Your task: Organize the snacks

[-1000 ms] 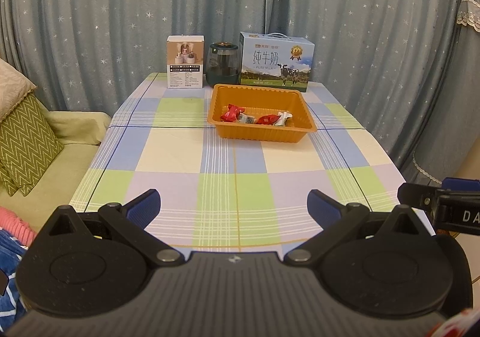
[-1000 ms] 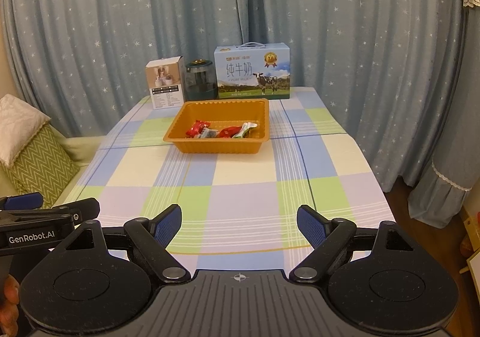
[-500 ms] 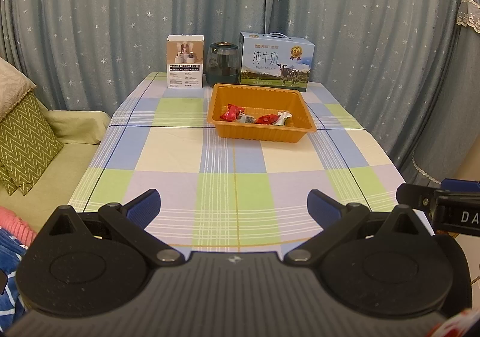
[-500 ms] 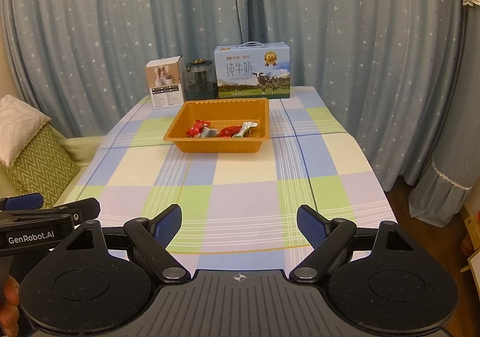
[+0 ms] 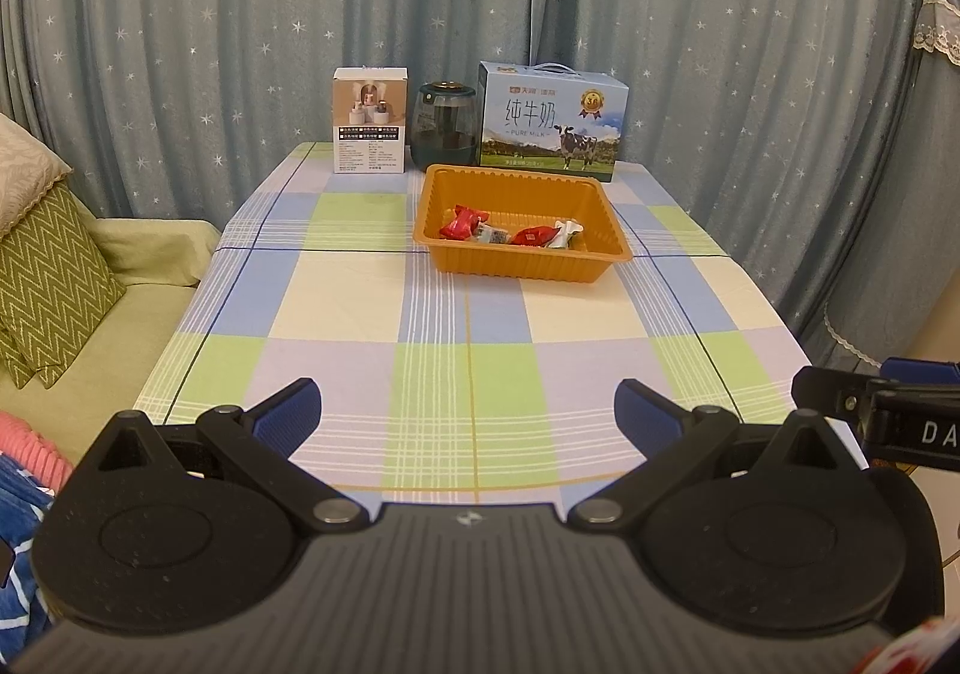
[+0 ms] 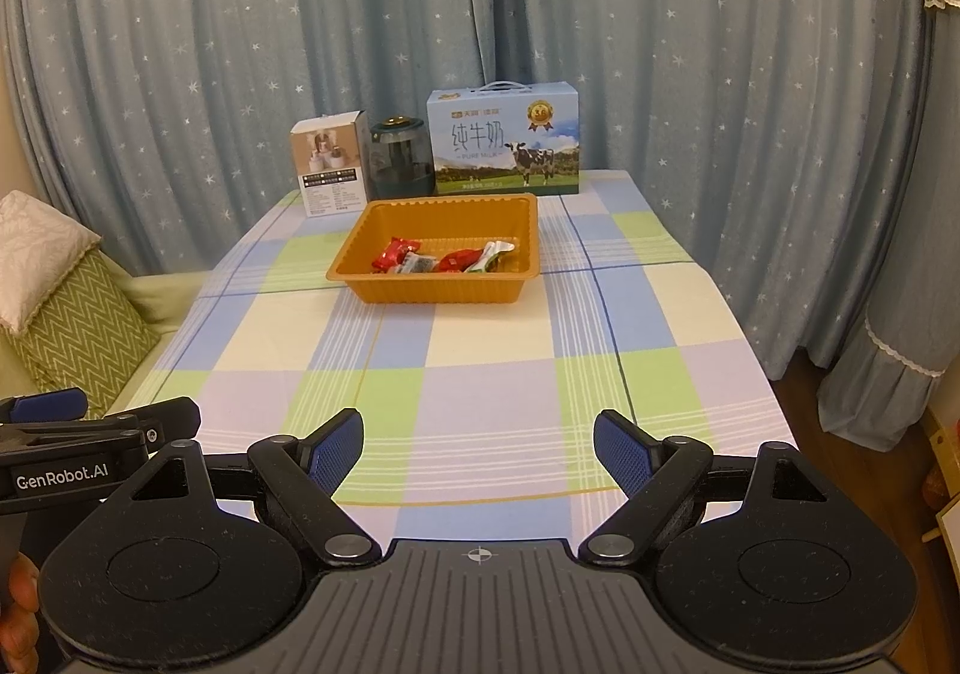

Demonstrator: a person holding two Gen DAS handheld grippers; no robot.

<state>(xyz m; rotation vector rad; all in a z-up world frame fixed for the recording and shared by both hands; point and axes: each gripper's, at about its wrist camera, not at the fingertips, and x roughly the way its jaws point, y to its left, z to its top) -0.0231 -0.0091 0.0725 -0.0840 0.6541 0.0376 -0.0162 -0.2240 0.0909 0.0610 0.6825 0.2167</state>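
Note:
An orange tray (image 5: pixel 522 266) (image 6: pixel 432 290) sits at the far middle of the checked table. In it lie several wrapped snacks: red packets (image 5: pixel 461 222) (image 6: pixel 391 255) and a white-green one (image 5: pixel 564 233) (image 6: pixel 493 254). My left gripper (image 5: pixel 468 410) is open and empty above the table's near edge, far from the tray. My right gripper (image 6: pixel 478 449) is open and empty too, held beside it over the near edge. Each gripper shows at the edge of the other's view.
Behind the tray stand a white product box (image 5: pixel 369 120) (image 6: pixel 330 171), a dark jar (image 5: pixel 445 125) (image 6: pixel 401 158) and a blue milk carton box (image 5: pixel 551 125) (image 6: pixel 504 143). A sofa with a green zigzag cushion (image 5: pixel 42 278) (image 6: pixel 78 326) is left of the table. Curtains hang behind.

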